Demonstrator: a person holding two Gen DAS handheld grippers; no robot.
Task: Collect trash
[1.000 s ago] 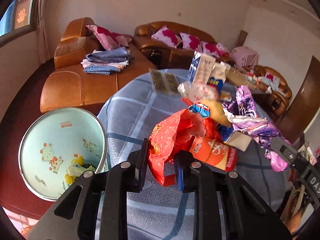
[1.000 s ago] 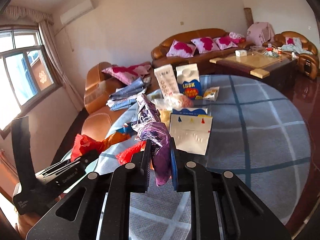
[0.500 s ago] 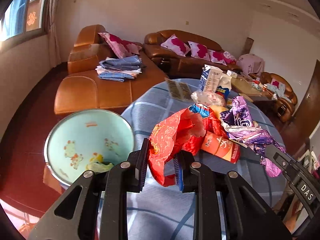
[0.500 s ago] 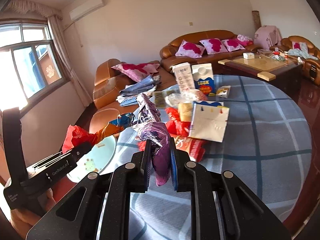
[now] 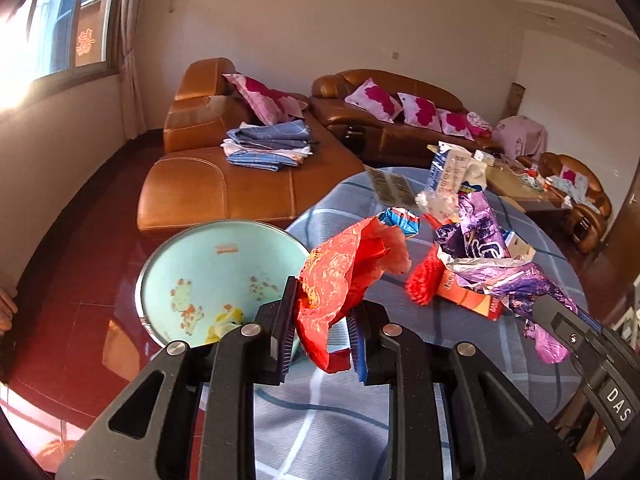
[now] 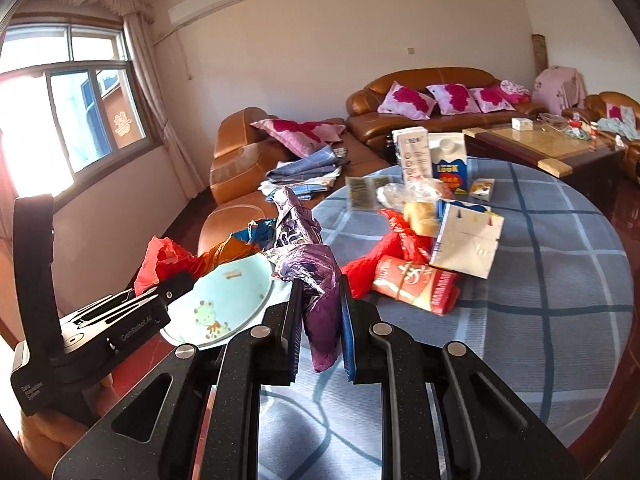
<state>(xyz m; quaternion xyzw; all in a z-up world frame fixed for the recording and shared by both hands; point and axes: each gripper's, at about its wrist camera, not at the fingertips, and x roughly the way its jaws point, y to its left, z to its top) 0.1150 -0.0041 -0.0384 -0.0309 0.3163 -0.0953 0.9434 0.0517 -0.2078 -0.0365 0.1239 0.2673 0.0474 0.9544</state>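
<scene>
The chief risk is a miss at the bin: the pale blue waste bin stands on the floor just beside the table, below its edge, and both wrappers are light, crumpled films that could drift, catch on the rim or cling to a rubber pad when let go, landing on the red floor instead. A second risk is crowding, since the two grippers sit close together and both would have to reach over one opening; a bump could shake a wrapper loose early. The left gripper has its jaws drawn narrow and clamped on a red wrapper, which balloons above the pads and hangs a little below them, near the bin's rim. The right gripper is likewise nearly closed, pinching a purple wrapper whose loose tail droops between the fingers. More trash remains on the table: a red-orange packet, a white carton lying flat and upright milk cartons farther back.
</scene>
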